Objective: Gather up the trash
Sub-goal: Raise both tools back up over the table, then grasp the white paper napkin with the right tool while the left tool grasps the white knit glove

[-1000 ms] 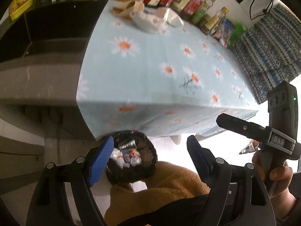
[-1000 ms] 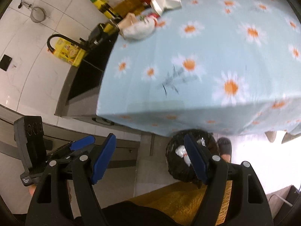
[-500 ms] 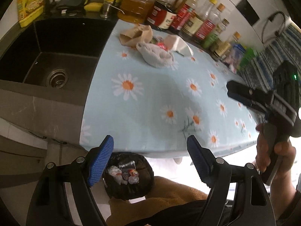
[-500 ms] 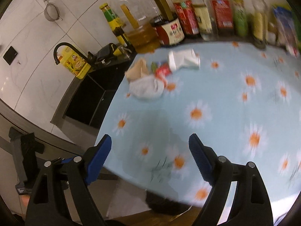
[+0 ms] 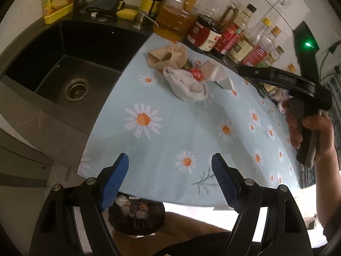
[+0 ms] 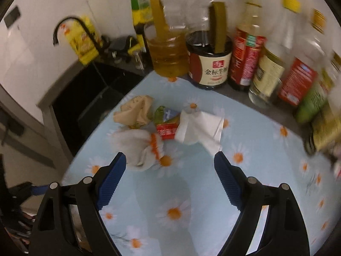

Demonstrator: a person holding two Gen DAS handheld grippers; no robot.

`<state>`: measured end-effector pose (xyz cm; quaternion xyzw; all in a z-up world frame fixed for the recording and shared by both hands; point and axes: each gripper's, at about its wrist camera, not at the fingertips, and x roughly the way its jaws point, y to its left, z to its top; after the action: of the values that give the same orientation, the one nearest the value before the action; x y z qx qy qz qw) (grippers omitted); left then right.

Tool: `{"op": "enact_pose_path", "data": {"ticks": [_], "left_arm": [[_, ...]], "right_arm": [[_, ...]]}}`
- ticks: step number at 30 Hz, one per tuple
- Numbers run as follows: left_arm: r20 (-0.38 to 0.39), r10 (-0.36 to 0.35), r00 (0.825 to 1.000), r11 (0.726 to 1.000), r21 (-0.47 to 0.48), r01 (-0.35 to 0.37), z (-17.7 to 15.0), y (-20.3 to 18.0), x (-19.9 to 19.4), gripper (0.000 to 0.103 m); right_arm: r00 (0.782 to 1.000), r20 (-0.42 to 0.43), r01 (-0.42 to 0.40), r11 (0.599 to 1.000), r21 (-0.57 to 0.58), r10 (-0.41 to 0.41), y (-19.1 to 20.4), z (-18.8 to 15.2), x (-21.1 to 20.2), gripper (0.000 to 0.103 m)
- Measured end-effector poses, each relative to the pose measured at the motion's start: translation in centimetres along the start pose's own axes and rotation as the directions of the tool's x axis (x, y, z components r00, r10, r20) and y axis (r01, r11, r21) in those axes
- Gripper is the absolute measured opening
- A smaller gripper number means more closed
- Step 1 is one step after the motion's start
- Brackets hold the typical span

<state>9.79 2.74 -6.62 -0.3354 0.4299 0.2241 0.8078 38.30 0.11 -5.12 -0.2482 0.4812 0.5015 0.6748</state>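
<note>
Right gripper (image 6: 169,166): jaws spread, nothing between them; they widened within the last second. It has swung from the bin (image 5: 136,217) below the table edge to the trash pile, so a fresh pick looks due. Grey crumpled rag (image 6: 138,147) just ahead of the left finger, white paper (image 6: 200,128) ahead of the right, red wrapper (image 6: 167,130) between. Left gripper (image 5: 170,170): spread, empty, pile well ahead, bin just beneath.

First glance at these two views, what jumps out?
A heap of trash sits on the daisy tablecloth near the bottles: a crumpled brown bag, a grey rag, a red packet and white paper. Behind it stands a row of sauce bottles, with a black sink beside the cloth. The right hand-held gripper hangs open over the heap.
</note>
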Motion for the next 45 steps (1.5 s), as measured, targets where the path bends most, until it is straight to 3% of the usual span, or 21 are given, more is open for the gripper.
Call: {"op": "enact_pose_path", "data": {"ticks": [5, 9, 11, 18, 34, 45], "left_arm": [[0.031, 0.043, 0.999, 0.997, -0.067, -0.041, 0.4, -0.9, -0.1, 0.078], [0.034, 0.076, 0.996, 0.991, -0.109, -0.072, -0.1, -1.5, 0.2, 0.078], [0.032, 0.091, 0.995, 0.988, -0.128, -0.086, -0.4, -1.7, 0.3, 0.078], [0.019, 0.115, 0.993, 0.976, -0.186, -0.110, -1.6, -1.7, 1.0, 0.078], [0.007, 0.132, 0.991, 0.980, -0.149, -0.129, -1.1, -3.3, 1.9, 0.078], [-0.016, 0.131, 0.991, 0.991, -0.019, -0.131, 3.7, -5.9, 5.2, 0.078]], "right_arm": [[0.996, -0.085, 0.009, 0.996, -0.087, -0.017, -0.7, 2.4, 4.1, 0.083], [0.988, -0.151, 0.002, 0.994, -0.109, -0.019, -1.2, 3.1, 6.9, 0.069], [0.986, -0.167, 0.006, 0.994, -0.105, -0.023, -1.6, 3.1, 7.7, 0.069], [0.981, -0.194, -0.011, 0.995, -0.102, -0.009, -2.0, 3.1, 9.1, 0.052], [0.984, -0.161, -0.087, 0.994, -0.070, 0.075, -2.8, 2.2, 6.8, 0.048], [0.984, -0.073, -0.162, 0.987, 0.005, 0.162, -5.5, -0.6, 1.3, 0.049]]}}
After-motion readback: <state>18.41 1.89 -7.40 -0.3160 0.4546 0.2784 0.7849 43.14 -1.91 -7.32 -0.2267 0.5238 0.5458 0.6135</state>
